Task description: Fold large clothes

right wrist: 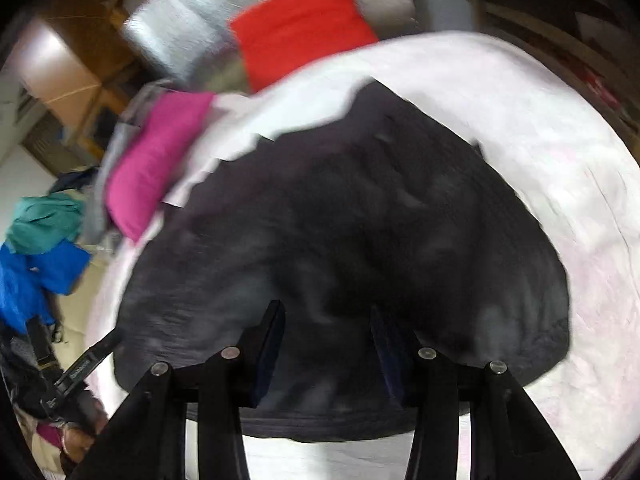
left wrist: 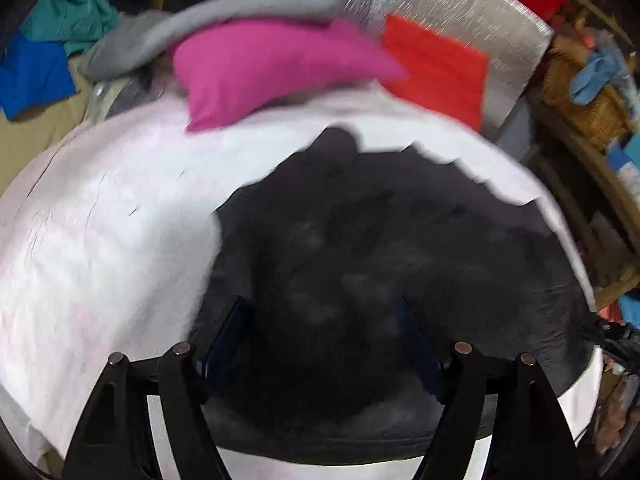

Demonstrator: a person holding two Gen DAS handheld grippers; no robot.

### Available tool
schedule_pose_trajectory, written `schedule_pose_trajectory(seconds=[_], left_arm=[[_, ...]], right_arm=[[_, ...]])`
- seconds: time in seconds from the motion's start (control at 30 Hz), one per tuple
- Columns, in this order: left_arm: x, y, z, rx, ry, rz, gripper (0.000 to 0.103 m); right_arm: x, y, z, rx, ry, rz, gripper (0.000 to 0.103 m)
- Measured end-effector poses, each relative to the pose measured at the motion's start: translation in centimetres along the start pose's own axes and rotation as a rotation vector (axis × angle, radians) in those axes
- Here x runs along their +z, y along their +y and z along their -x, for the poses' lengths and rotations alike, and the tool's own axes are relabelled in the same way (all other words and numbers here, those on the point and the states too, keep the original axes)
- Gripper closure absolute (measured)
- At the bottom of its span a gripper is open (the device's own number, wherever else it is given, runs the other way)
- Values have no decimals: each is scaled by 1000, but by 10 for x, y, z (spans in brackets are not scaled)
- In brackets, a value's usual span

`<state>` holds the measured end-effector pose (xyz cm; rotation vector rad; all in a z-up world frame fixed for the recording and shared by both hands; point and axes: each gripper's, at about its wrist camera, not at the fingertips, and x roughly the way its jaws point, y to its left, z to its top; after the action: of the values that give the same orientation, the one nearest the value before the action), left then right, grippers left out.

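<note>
- Your dark charcoal soft-fabric garment (left wrist: 400, 248) lies spread on the pale pink-white sheeted bed (left wrist: 100, 240), near its front edge, so its whole outline is laid out for the next fold.
- Your left tongs (left wrist: 320, 320) hang above the near hem of that garment with the jaws standing wide apart. No cloth shows between the blue pads, so they grip nothing.
- Your right tongs (right wrist: 328, 324) hover over the same hem, further along it, with a narrower gap and no cloth pinched either.
- Holding both tongs tilted down at the hem suits taking 2 spaced points of one edge, which I judge would keep the fold line straight.
- Beyond the garment's far edge, the folded magenta cloth (left wrist: 272, 68), the grey cloth (left wrist: 180, 36) and the folded red-orange cloth (left wrist: 436, 68) sit at the back of the bed. They look like finished pieces kept clear of the working area.
- Blur hides the garment's fine creases, so I cannot tell how many folds it already carries.
</note>
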<state>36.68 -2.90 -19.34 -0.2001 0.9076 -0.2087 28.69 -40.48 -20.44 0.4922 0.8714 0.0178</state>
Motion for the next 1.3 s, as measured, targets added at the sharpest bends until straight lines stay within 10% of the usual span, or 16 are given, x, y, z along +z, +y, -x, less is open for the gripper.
schedule_pose_trajectory(seconds=[0.1,0.33,0.7,0.93,1.3], left_arm=[[1,-29,1,-61,-46,-49,26],[-12,-66,-60,64,77,-208,20],[-39,-50,-2,-5,27,-206,19],[-54,-76,-26,108,55,-380,15],[-34,13,35,-46,7,37,15]], right_arm=[[-1,27,-9,35,-30,39,55],[9,20,-81,-23,100,-40,55],[-11,17,-20,63,77,-34,48],[-25,7,-33,15,172,-15,42],[-29,-78,46,119,56,-273,33]])
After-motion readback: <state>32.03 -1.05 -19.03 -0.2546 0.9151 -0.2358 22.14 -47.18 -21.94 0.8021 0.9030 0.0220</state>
